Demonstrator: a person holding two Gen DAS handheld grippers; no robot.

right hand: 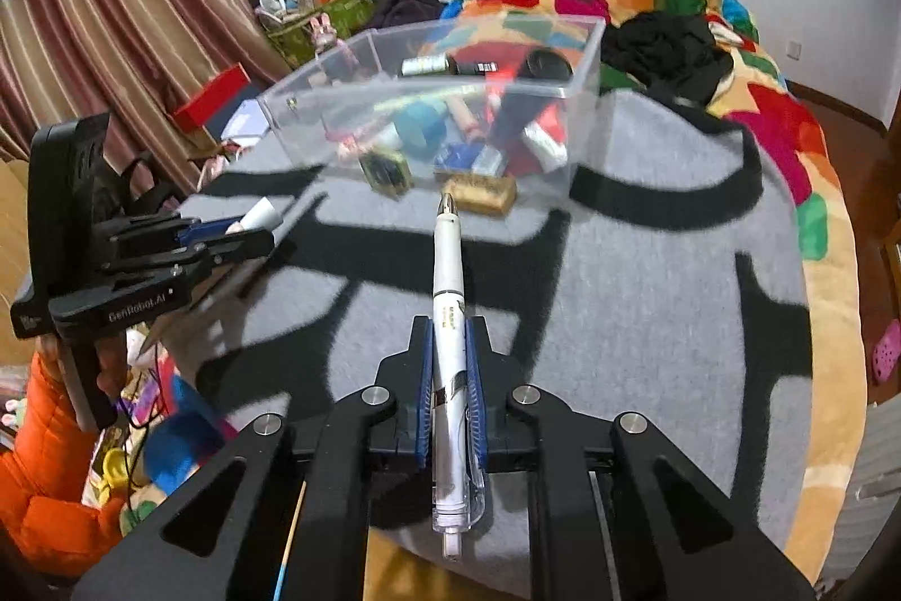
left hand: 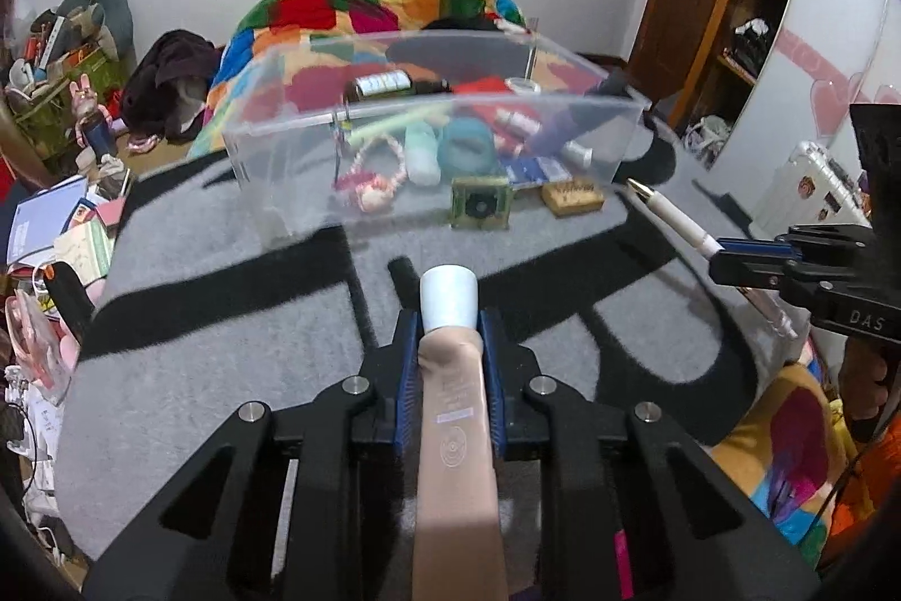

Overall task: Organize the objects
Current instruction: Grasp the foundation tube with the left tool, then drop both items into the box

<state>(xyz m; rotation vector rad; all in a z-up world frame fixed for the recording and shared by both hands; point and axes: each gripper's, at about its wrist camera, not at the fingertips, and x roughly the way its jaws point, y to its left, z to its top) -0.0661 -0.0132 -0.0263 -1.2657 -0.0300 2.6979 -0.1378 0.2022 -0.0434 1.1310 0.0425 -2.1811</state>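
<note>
The left gripper [left hand: 449, 347] clamps a soft beige tube [left hand: 455, 437] between its ribbed blue pads. The tube's long axis runs along the fingers, its smooth white tapered cap [left hand: 449, 298] pointing forward past the fingertips. The right gripper [right hand: 452, 364] is closed on a slim white plastic pen [right hand: 449, 319]. The pen lies along the fingers, metal tip forward, clear clip end rearward. Both grippers hang above a fuzzy grey blanket [left hand: 225, 359] with black bands. Ahead of both tips stands a rectangular clear plastic bin [left hand: 428, 133] holding mixed items. A small brown block [right hand: 485, 194] lies just in front of the bin, beyond the pen tip.
</note>
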